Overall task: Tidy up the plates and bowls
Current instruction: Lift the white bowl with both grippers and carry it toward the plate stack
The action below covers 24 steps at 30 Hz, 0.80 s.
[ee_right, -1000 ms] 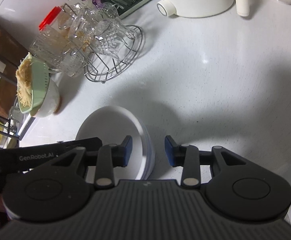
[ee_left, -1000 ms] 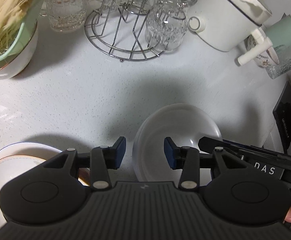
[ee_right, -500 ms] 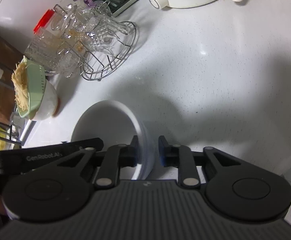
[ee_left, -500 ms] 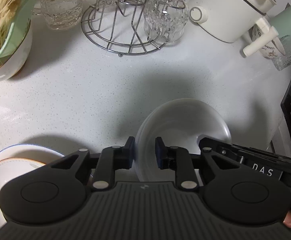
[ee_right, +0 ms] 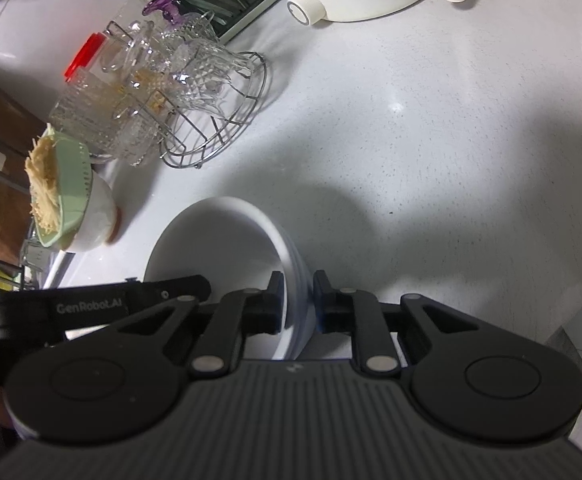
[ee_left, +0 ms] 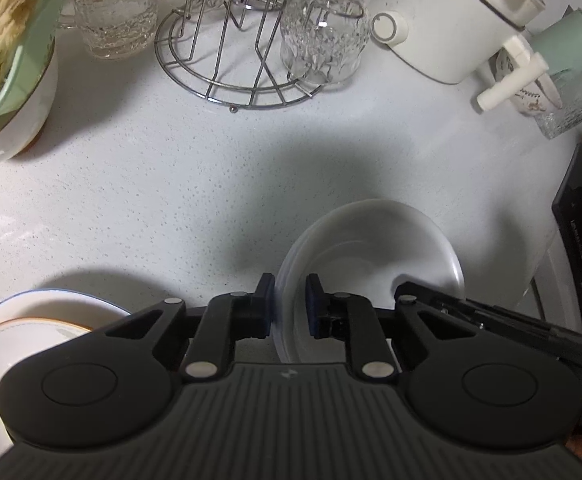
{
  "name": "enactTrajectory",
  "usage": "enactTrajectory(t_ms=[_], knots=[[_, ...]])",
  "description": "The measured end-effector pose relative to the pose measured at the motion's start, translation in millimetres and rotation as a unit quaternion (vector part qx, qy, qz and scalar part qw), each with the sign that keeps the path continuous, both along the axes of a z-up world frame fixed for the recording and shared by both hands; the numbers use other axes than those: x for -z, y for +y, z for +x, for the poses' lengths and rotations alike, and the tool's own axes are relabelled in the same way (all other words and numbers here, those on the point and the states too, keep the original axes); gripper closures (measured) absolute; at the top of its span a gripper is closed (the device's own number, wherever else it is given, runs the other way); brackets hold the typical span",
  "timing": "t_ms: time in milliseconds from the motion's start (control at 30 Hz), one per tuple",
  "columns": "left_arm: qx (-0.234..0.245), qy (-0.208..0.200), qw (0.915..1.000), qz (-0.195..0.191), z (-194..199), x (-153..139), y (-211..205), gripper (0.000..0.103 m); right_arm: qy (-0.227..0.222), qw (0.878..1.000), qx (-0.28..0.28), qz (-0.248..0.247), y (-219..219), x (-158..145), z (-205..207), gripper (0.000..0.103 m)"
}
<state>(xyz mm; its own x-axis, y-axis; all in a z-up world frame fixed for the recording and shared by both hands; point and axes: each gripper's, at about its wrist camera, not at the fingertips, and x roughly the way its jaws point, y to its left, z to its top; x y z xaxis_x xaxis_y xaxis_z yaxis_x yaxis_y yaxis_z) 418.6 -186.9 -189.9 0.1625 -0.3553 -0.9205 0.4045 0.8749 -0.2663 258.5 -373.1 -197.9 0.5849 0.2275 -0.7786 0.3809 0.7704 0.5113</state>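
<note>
- Grippers are both clamping the same stack of white bowls: the left gripper is pinching the stack's rim at lower centre of its view, one pad outside the wall and one inside.
- Right gripper is pinching the opposite rim, lower centre of its view, where the nested edges of the stack are showing as layered white lips.
- Whether the stack is sitting on the speckled white countertop or lifting just off it, I cannot tell.
- Judging progress, these bowls are already nested, so gathering seems done; carrying them to a resting place is what is left.
- Gold-rimmed plates are lying at lower left of the left view, just beside the gripper, and are probably waiting to be sorted too.
- Green strainer of noodles in its white bowl is sitting at upper left, well apart.
</note>
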Motion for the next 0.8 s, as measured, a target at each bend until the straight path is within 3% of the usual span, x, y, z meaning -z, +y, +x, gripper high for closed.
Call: enactTrajectory(t_ms=[333,633,800], knots=[[0.000,0.009,0.9997,-0.021,-8.2,-24.8,3.9,0.084,-0.013,1.000,0.016,0.001,-7.5,-28.8,-13.4,0.084],[0.002,-0.008,0.9992,-0.039,-20.0,-59.0,2.5,0.083,-0.022,1.000,0.015,0.002,-10.3,-58.4,-26.3,0.084],[0.013,-0.029,0.9994,-0.012,-36.8,-86.3,7.1,0.083,-0.026,1.000,-0.002,0.012,-3.2,-72.9,-33.6,0.085]])
